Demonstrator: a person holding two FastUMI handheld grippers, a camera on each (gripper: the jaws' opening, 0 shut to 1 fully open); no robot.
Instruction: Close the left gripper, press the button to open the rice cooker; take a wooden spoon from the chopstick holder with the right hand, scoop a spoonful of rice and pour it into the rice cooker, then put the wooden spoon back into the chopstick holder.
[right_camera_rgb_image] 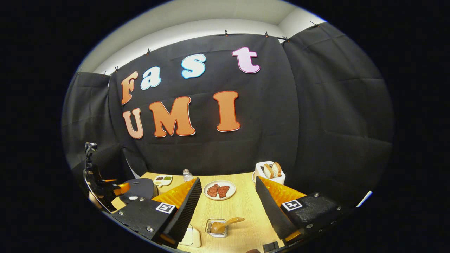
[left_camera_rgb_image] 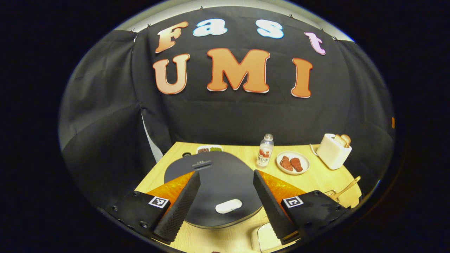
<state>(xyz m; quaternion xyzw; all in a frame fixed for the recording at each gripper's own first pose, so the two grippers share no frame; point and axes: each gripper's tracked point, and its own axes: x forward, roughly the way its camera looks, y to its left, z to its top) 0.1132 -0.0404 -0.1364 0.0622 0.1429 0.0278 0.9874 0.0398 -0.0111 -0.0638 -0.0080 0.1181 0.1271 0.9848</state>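
- the left gripper [left_camera_rgb_image: 226, 195] hangs over the rice cooker [left_camera_rgb_image: 214, 182], a dark rounded appliance at the left end of the bench [left_camera_rgb_image: 316, 179]. its jaws stand wide apart, one on each side of the lid, gripping nothing.
- the pale oval button [left_camera_rgb_image: 228, 206] sits on the near part of the lid, almost straight ahead and between the two jaws, a little toward the right one. the lid is down, so i'd say the cooker is still to be opened.
- to my eye the press turns on that line-up: the jaws need to come together first, then go down onto the button just in front of them. the left hand is plainly the nearer one.
- the right gripper [right_camera_rgb_image: 228, 203] is held back over the middle of the bench, jaws also spread and empty.
- between them, near the front edge, a small clear holder [right_camera_rgb_image: 217, 227] carries the wooden spoon [right_camera_rgb_image: 226, 224], its handle leaning up and to the right. whether there is rice in it i can't tell.
- farther back stand a plate [right_camera_rgb_image: 219, 190] with two reddish pieces, a toaster [right_camera_rgb_image: 270, 172] with bread, and a small bottle [left_camera_rgb_image: 265, 150].
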